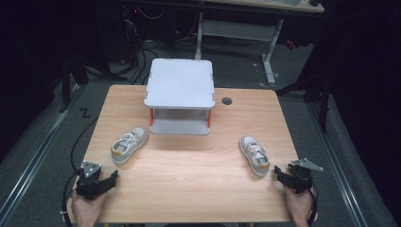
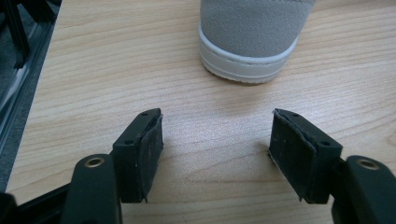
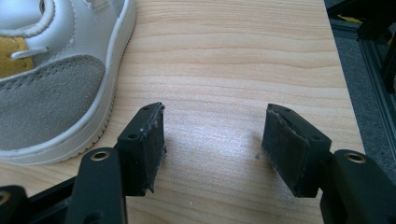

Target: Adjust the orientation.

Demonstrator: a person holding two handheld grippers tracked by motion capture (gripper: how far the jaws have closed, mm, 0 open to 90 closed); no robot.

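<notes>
Two small grey and white sneakers lie on the wooden table [image 1: 189, 165]. The left sneaker [image 1: 128, 144] lies left of centre, its heel [image 2: 250, 37] just ahead of my left gripper [image 2: 217, 140]. The right sneaker [image 1: 254, 154] lies near the right side, its heel [image 3: 51, 102] beside the left jaw of my right gripper [image 3: 215, 135]. In the high view the left gripper [image 1: 111, 177] sits at the front left corner and the right gripper [image 1: 278, 174] at the front right. Both stand open with nothing between their jaws.
A white two-level shelf [image 1: 180, 94] with red posts stands at the back middle of the table. A round cable hole [image 1: 227, 100] lies to its right. The table's edges are close beside both grippers, with dark floor and cables beyond.
</notes>
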